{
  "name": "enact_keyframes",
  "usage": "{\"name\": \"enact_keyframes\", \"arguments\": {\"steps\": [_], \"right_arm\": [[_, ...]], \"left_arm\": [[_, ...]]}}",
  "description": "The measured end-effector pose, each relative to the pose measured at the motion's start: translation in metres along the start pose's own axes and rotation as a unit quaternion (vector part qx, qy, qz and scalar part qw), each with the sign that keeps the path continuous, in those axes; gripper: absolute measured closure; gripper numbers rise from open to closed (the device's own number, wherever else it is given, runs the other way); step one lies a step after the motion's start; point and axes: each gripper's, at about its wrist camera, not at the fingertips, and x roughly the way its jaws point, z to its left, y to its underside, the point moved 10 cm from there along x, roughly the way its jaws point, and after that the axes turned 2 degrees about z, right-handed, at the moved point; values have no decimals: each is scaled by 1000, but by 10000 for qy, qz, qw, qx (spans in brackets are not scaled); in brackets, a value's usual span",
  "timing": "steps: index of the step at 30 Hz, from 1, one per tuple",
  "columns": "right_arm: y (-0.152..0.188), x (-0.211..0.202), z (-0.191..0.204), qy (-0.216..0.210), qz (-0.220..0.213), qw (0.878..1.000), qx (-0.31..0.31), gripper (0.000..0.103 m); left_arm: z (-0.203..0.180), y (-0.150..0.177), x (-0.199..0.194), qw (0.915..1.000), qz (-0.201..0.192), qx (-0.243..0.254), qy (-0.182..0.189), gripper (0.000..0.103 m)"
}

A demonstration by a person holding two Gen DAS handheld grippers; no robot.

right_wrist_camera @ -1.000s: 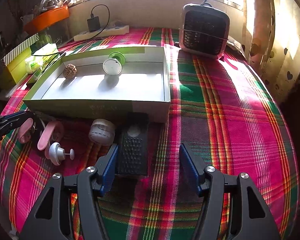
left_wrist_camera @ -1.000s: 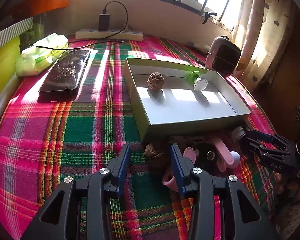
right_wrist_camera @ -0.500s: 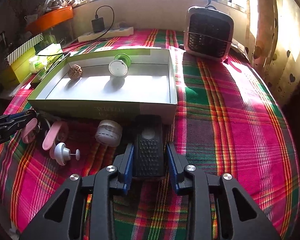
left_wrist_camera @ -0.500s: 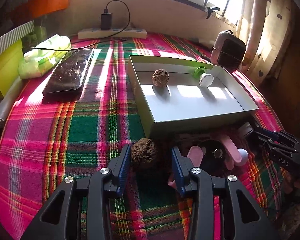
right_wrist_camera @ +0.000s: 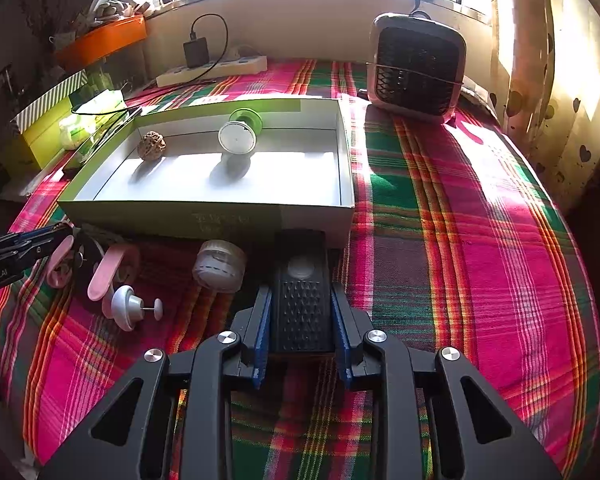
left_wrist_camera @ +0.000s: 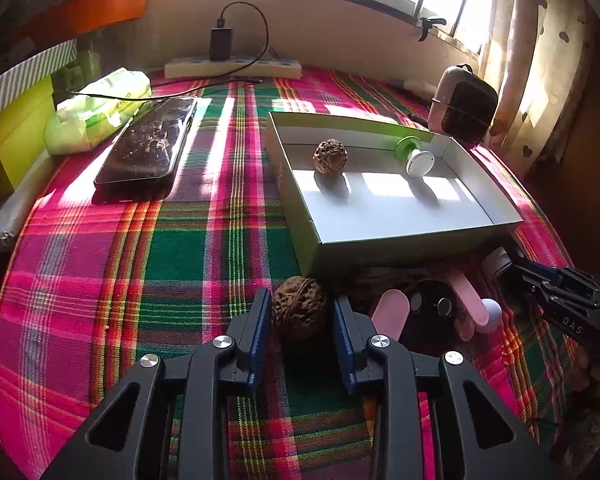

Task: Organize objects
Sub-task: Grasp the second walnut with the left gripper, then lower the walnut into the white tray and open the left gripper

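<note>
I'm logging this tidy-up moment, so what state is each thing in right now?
left gripper: jaws just closing around the walnut, right pad not yet touching
walnut: on the cloth, outside the box
right gripper: shut on the black device
black device: gripped, against the box wall
box: open, holding a second walnut

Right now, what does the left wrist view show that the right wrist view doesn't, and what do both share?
Only the left wrist view: the phone, and the walnut between the left hand-held gripper fingers, which have just been closing.
Only the right wrist view: the right hand-held gripper shut on the black grater.
Both: the box, with another walnut inside.
</note>
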Motion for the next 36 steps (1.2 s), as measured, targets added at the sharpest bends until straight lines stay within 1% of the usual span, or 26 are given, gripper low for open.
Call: {"name": "enact_keyframes", "arguments": {"steps": [17, 23, 31, 36], "right_arm": [[-4, -11, 6, -70, -92, 9999, -29, 75], [-8, -20, 5, -66, -179, 9998, -40, 75], [-15, -29, 7, -140, -271, 9995, -31, 75], [-23, -31, 8, -157, -304, 9994, -56, 75]], "left_arm": [[-3, -6, -15, 9999, -130, 34, 87, 75], [-8, -11, -25, 9996, -234, 45, 181, 75], [-12, -23, -30, 9994, -293, 99, 155, 75], [-18, -34, -29, 9992, -325, 131, 208, 75]]}}
